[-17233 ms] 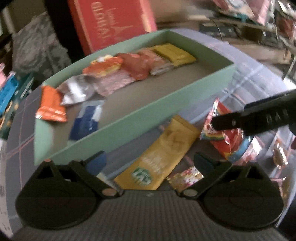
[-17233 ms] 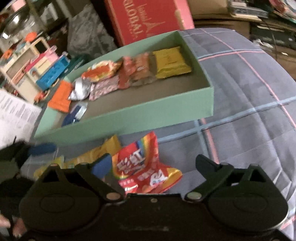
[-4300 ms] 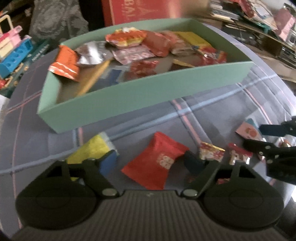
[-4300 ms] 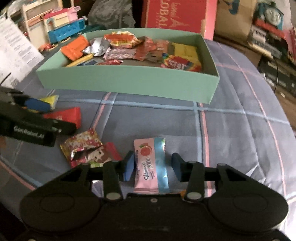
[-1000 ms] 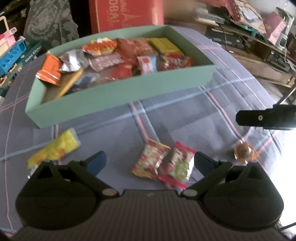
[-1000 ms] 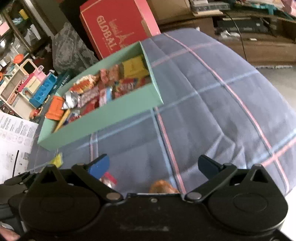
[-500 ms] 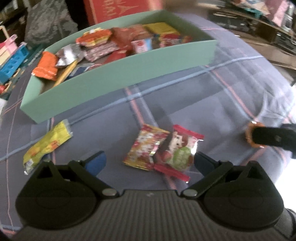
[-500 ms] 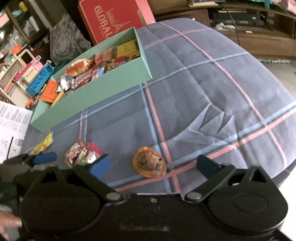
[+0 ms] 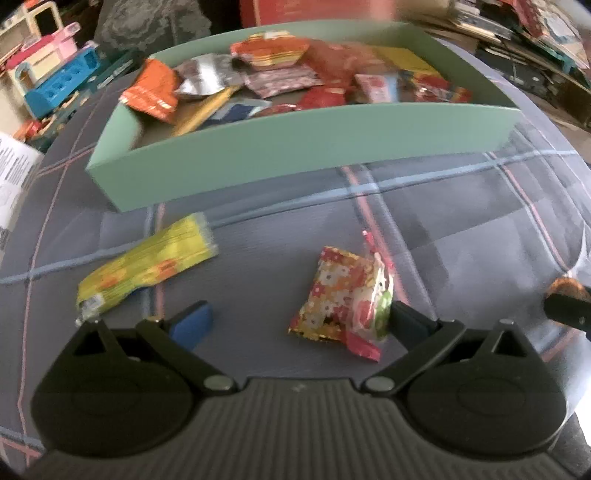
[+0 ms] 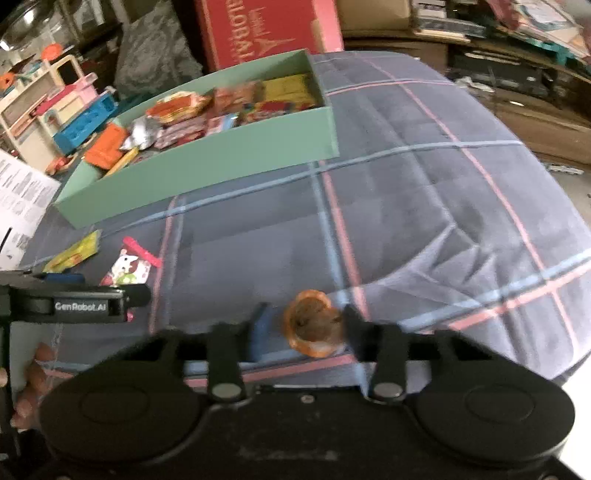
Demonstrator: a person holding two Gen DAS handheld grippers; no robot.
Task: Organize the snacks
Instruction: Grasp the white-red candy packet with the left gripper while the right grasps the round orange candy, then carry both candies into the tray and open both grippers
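On the plaid cloth (image 9: 461,229) in front of the green box (image 9: 295,151), three loose snacks are left. Farthest left lies a long yellow packet (image 9: 147,266), flat and thin; it looks light and floppy, best pinched across its width near the middle. Beside it, the left gripper (image 9: 299,325) hangs with its jaws spread wide and nothing clamped, one finger just touching the edge of a crumpled flowered packet (image 9: 336,291) that overlaps a pink-and-white one (image 9: 373,306). These two are crinkly foil, probably slippery, so a squeeze on the bunched middle should hold better than one on a sealed edge (taking both together risks dropping one). Farther right, the right gripper (image 10: 303,325) is closing its jaws around a small round orange-wrapped sweet (image 10: 312,323), which sits between them; it seems light but firm, and could roll or pop out. The box wall stands between all three and the pile already inside. Toys (image 10: 74,110), a red carton (image 10: 266,29) and papers (image 10: 22,206) crowd beyond.
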